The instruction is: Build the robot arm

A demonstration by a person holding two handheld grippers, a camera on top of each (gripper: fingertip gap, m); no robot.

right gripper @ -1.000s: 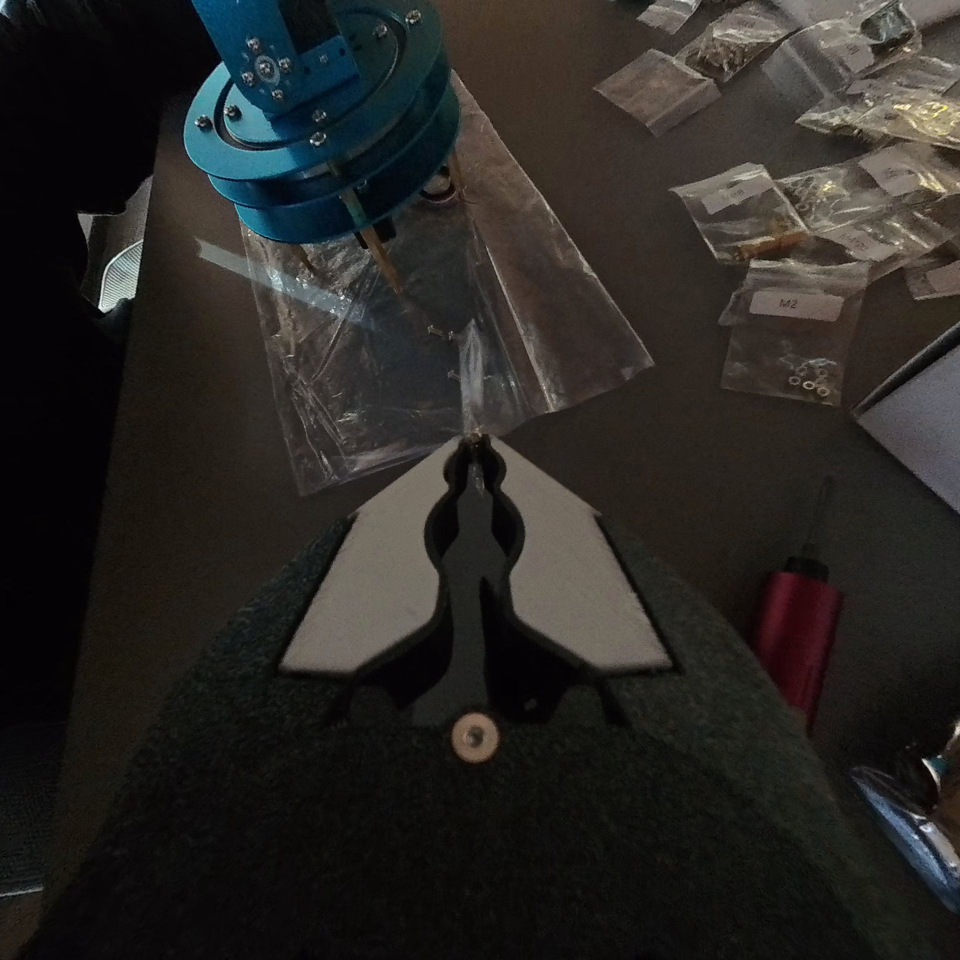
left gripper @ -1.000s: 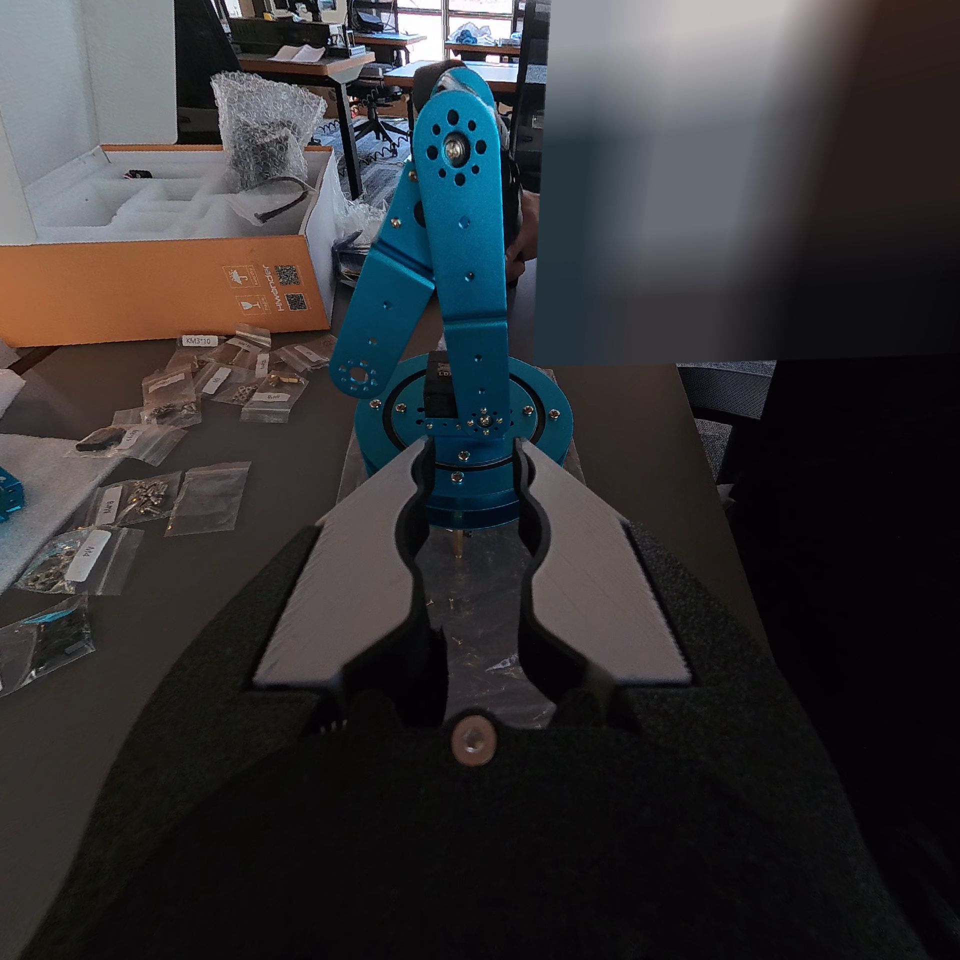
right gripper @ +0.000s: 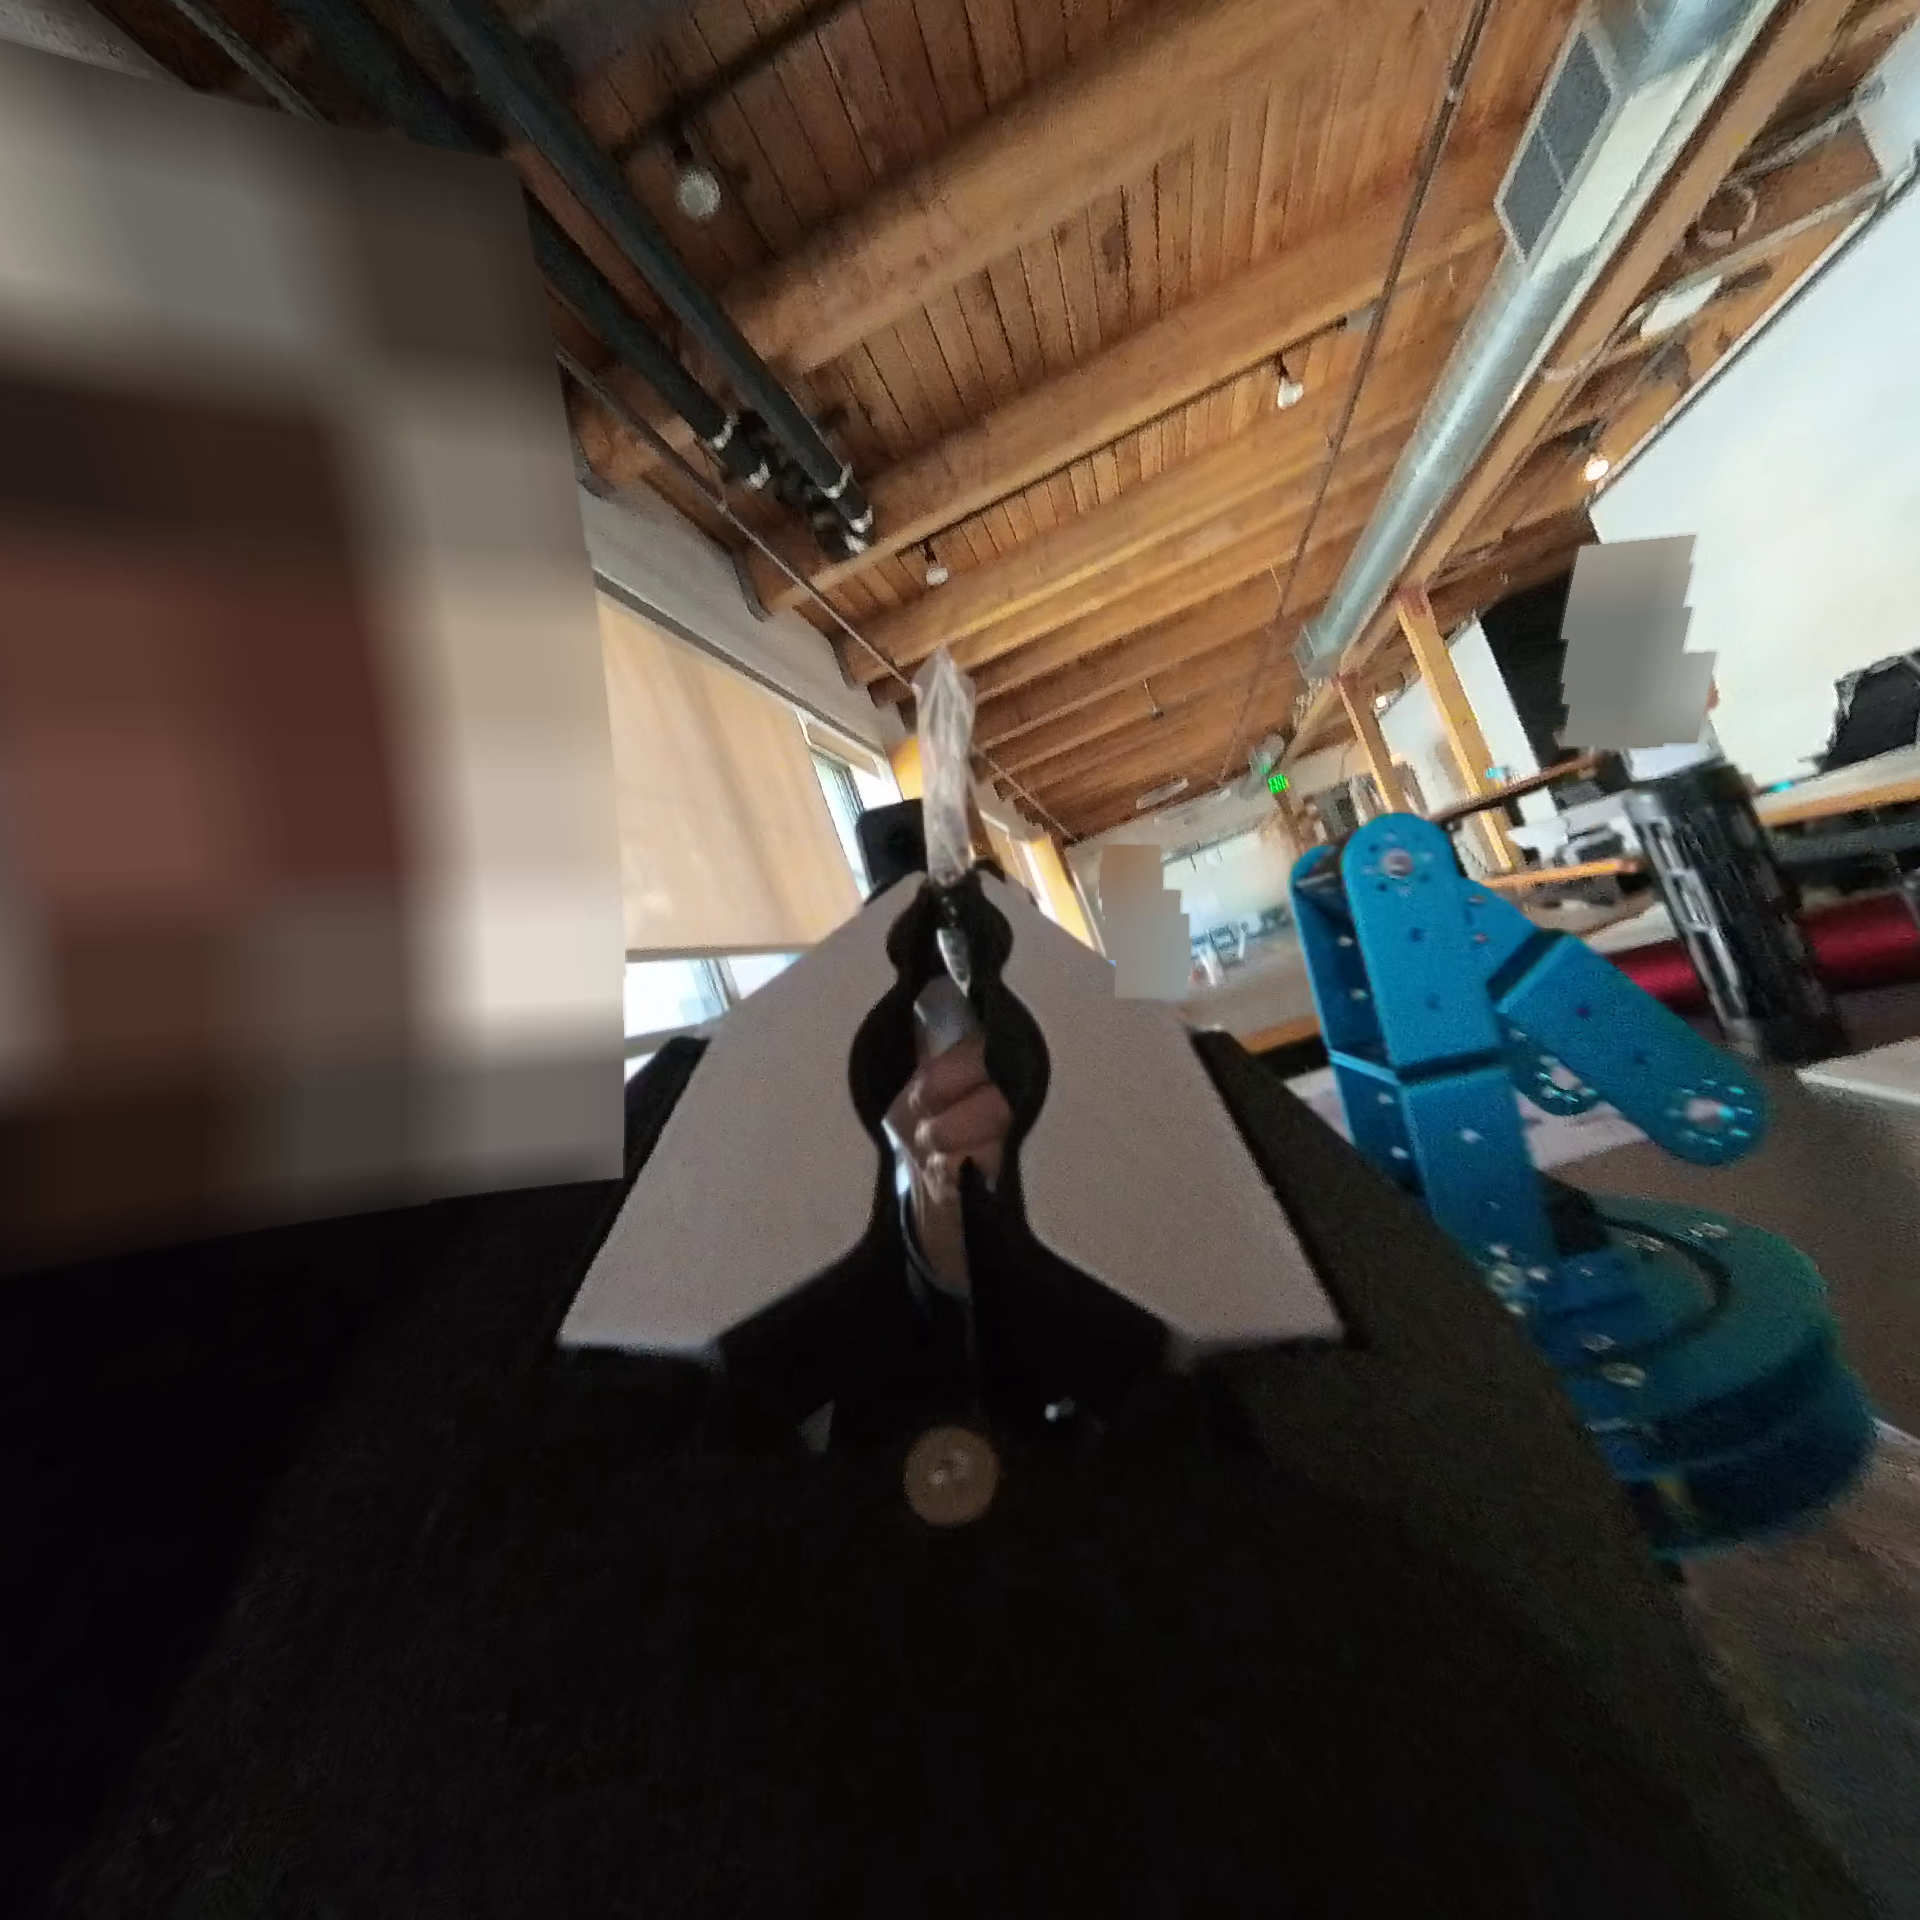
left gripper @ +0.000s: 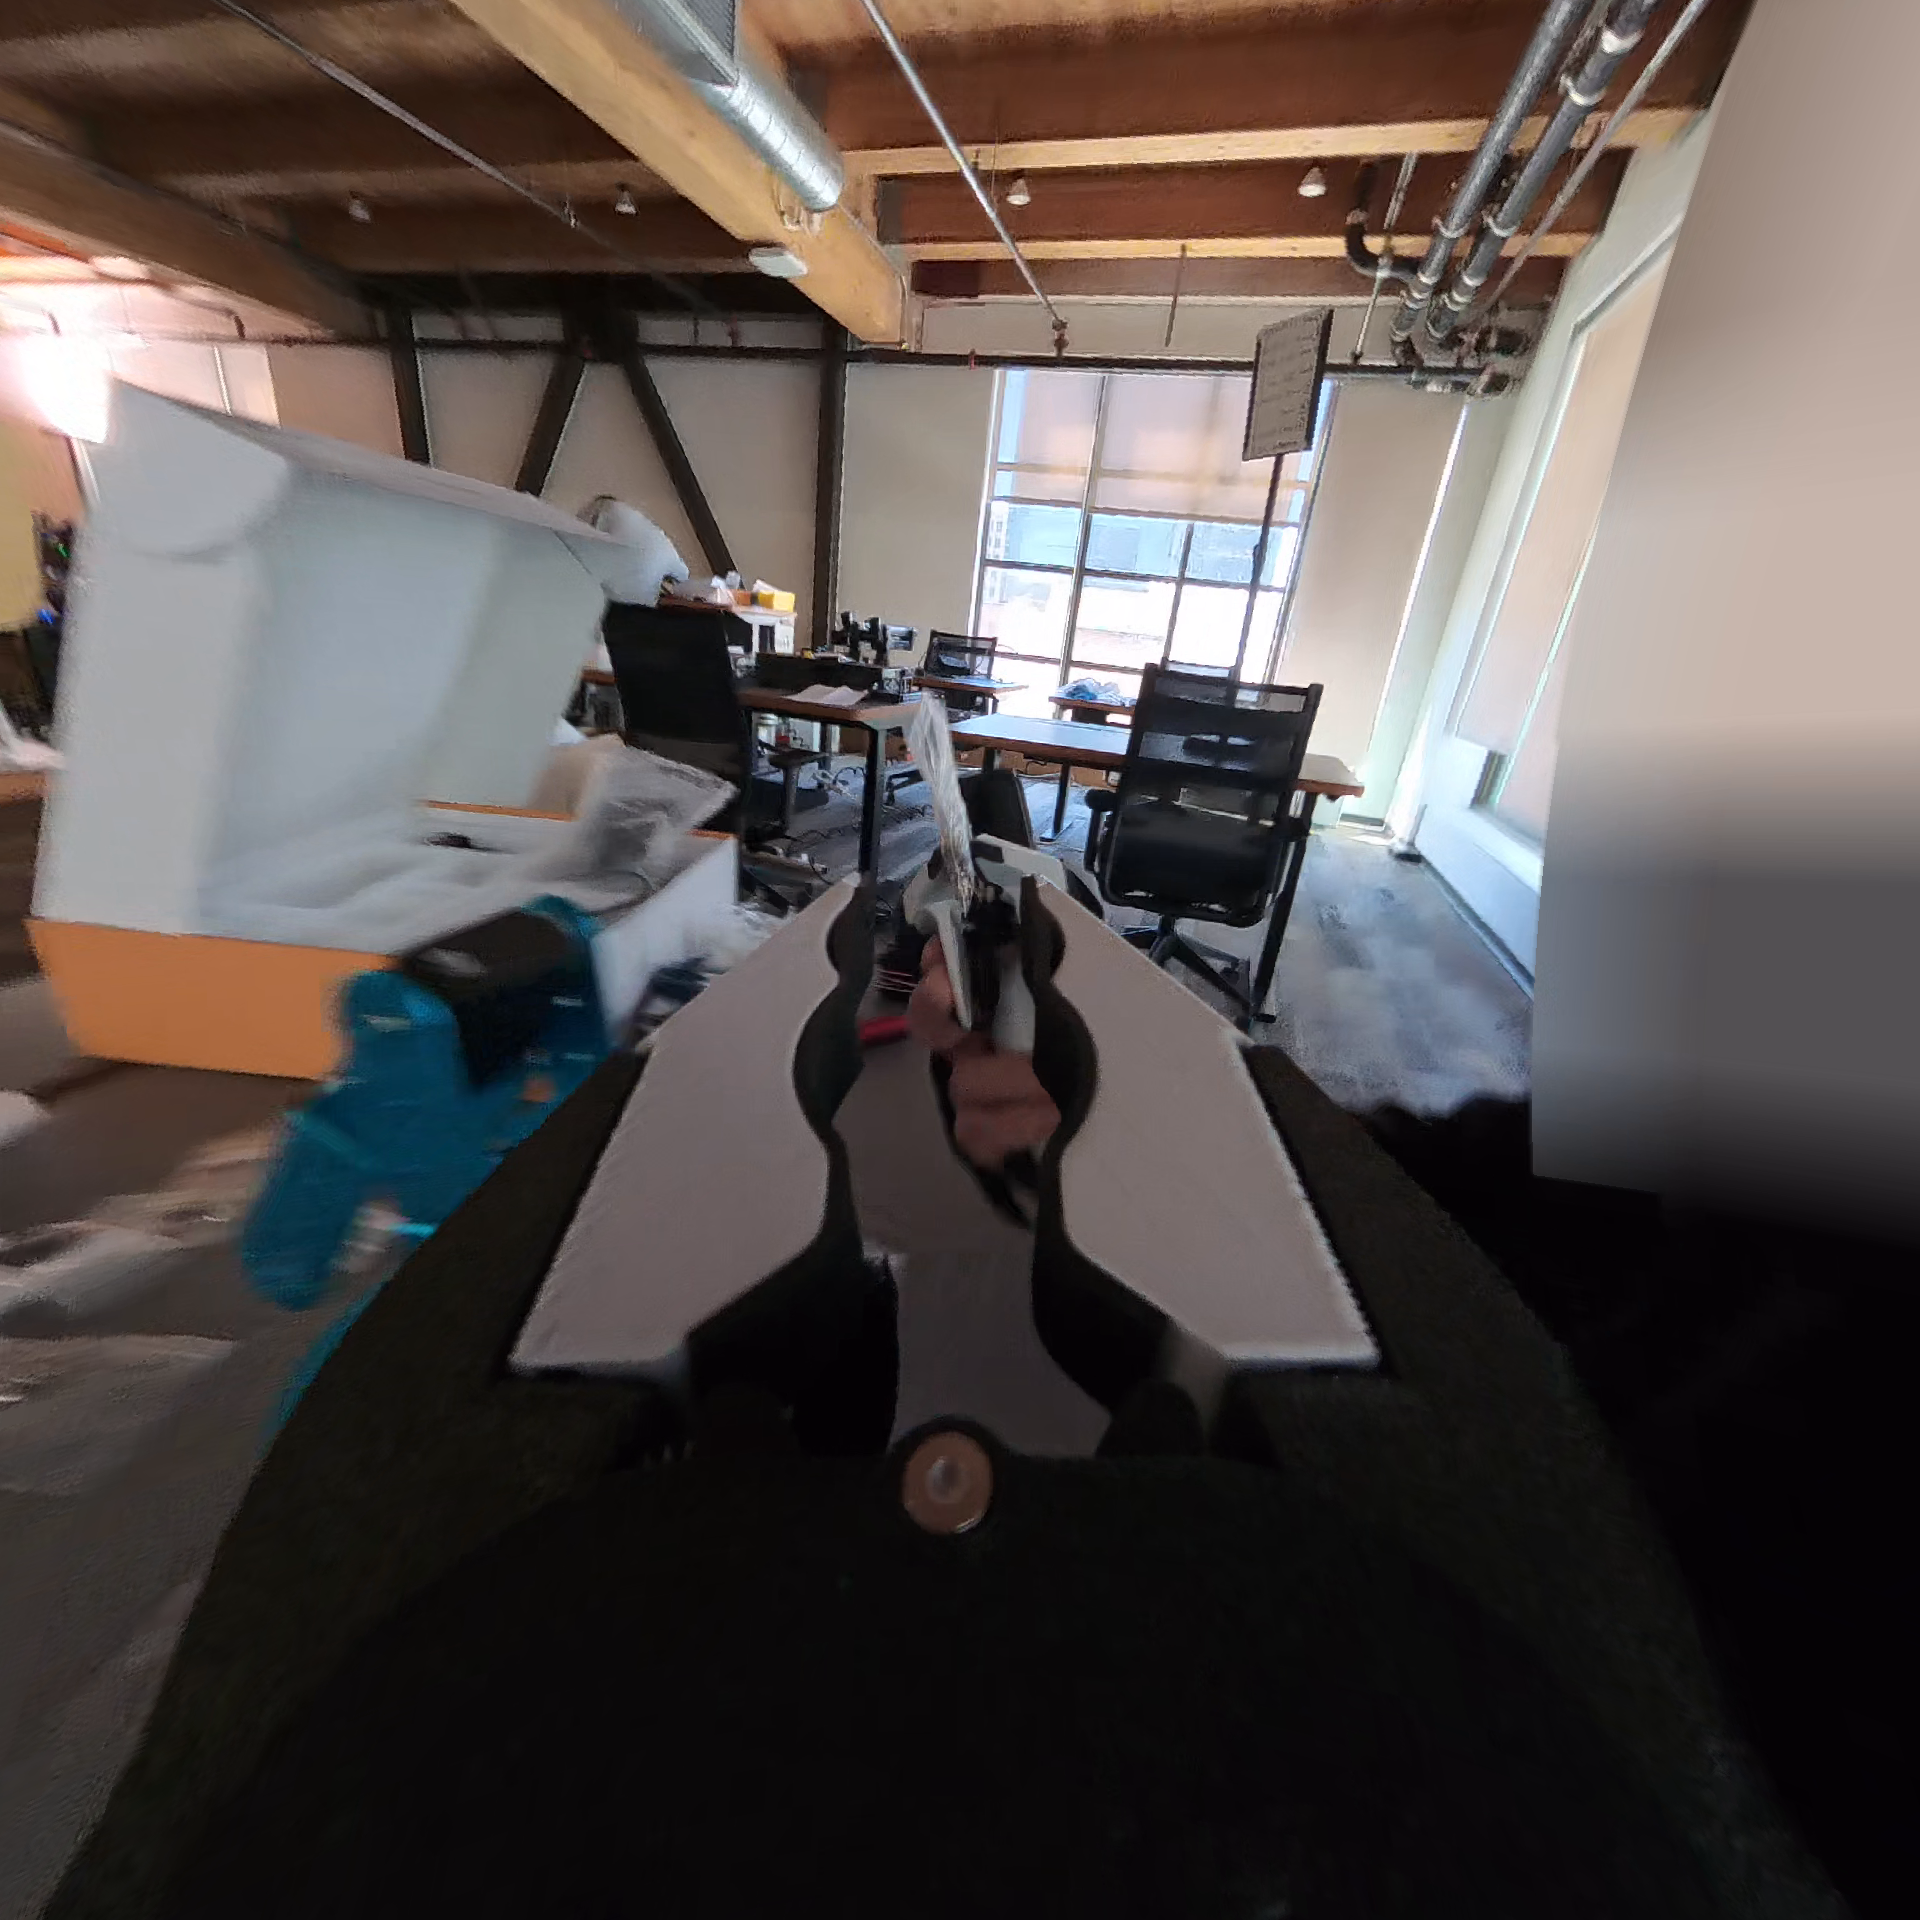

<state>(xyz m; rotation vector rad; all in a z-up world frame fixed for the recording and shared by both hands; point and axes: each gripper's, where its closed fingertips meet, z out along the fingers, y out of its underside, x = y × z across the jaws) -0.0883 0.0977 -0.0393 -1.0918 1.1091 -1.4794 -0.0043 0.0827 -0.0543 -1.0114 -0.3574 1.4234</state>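
Clear plastic bag (right gripper: 948, 769): gathered into a narrow strip, standing up out of the right gripper (right gripper: 951, 883), whose jaws are clenched on its lower end. It is held in the air, clear of the table (right gripper: 1860, 1132). We judge the film light and slippery, so a firm, even pinch low on the gather suits it, without twisting.

Left gripper (left gripper: 940, 894): jaws parted, grasping nothing, pointed at the bag from nearby.

Hand (left gripper: 997, 1101): seen through that gap, below the right gripper.

Blue robot arm (right gripper: 1455, 1018): on its round base on the table, apart from both grippers.

Orange and white box (left gripper: 208, 997): lid up, beyond the arm.

Office chair (left gripper: 1205, 800): we note it farther back, among desks.
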